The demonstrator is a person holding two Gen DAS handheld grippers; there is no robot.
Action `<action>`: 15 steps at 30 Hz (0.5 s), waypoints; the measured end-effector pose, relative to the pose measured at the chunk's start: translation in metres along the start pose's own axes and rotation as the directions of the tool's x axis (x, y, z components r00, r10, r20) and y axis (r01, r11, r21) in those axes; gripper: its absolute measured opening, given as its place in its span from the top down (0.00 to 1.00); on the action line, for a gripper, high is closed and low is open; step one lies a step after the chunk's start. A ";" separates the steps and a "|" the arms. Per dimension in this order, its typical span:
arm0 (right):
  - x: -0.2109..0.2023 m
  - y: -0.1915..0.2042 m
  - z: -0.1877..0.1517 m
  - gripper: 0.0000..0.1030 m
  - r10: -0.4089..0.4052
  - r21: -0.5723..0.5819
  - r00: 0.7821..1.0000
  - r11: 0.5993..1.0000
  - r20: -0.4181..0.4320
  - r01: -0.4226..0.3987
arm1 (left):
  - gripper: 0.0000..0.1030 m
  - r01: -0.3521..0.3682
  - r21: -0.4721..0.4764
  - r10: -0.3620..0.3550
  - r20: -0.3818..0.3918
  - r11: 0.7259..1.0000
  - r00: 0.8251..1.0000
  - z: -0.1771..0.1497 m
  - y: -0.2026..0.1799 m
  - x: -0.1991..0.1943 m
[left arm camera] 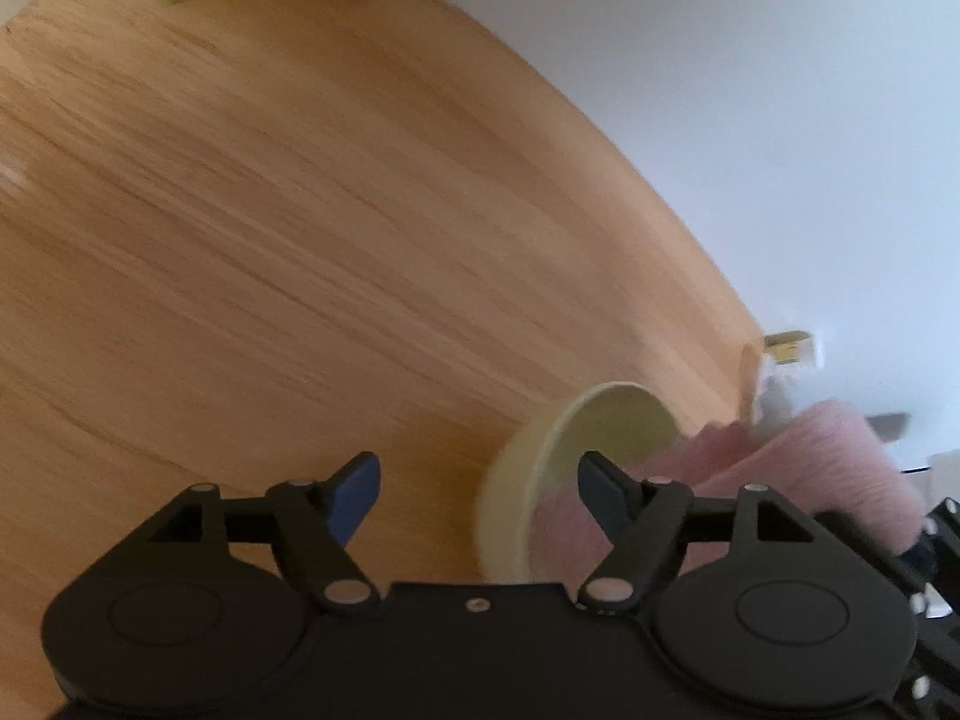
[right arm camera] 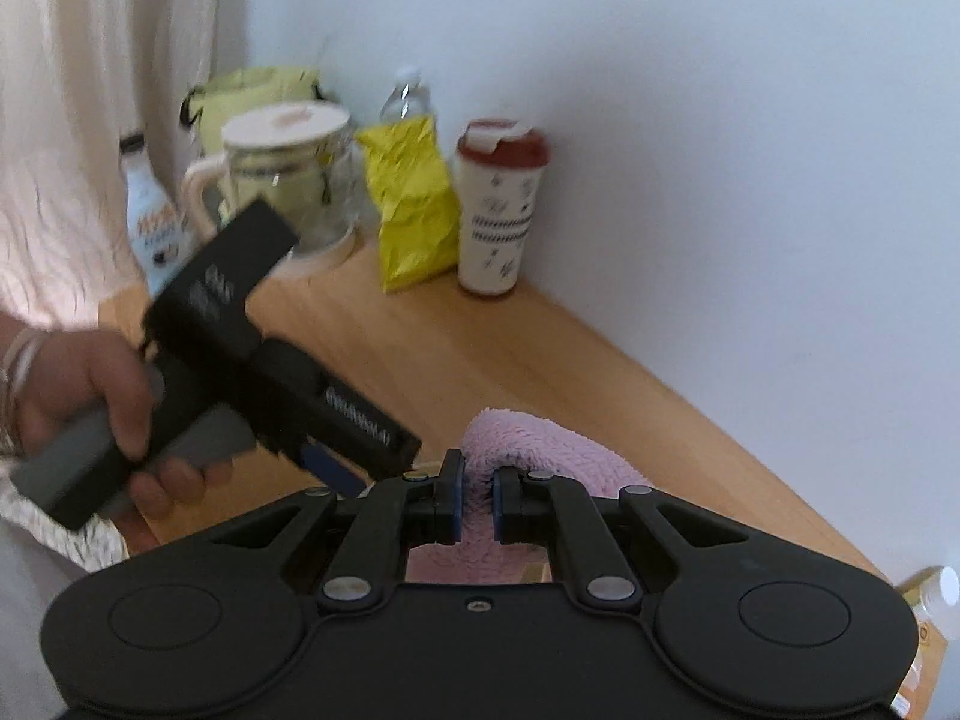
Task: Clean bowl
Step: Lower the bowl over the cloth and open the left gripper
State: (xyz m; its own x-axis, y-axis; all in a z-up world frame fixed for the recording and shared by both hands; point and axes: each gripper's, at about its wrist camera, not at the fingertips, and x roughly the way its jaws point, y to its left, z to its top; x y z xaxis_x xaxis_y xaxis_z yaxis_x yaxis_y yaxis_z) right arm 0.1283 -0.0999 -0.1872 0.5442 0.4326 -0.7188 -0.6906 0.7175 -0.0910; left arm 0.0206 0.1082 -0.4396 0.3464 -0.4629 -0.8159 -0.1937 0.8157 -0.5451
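Observation:
A pale yellow bowl (left arm camera: 540,480) stands tilted on its side on the wooden table (left arm camera: 300,210), between my left gripper's wide-open fingers and not gripped. My left gripper (left arm camera: 480,492) is open; it also shows in the right wrist view (right arm camera: 336,462), held by a hand. A pink fluffy cloth (left arm camera: 810,468) lies against and inside the bowl. My right gripper (right arm camera: 477,495) is shut on the pink cloth (right arm camera: 540,450), which bulges above its fingers. The bowl is hidden in the right wrist view.
At the back by the white wall stand a red-lidded cup (right arm camera: 498,210), a yellow snack bag (right arm camera: 411,204), a water bottle (right arm camera: 408,96), a lidded glass mug (right arm camera: 288,168) and a white bottle (right arm camera: 150,222). A small bottle (right arm camera: 924,612) stands at the right table edge.

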 end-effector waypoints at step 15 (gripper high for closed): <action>0.085 0.015 -0.014 0.83 0.148 0.044 0.946 0.989 -0.290 -0.142 | 0.02 -0.004 0.216 -0.001 0.026 0.976 1.000 -0.050 -0.057 -0.014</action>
State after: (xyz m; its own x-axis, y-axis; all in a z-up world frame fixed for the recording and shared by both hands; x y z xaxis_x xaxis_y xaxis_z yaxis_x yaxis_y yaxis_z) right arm 0.1578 -0.0603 -0.2598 0.2742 0.3573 -0.8928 -0.7392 0.6722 0.0420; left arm -0.0193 0.0512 -0.4069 0.3701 -0.4551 -0.8099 0.0074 0.8732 -0.4873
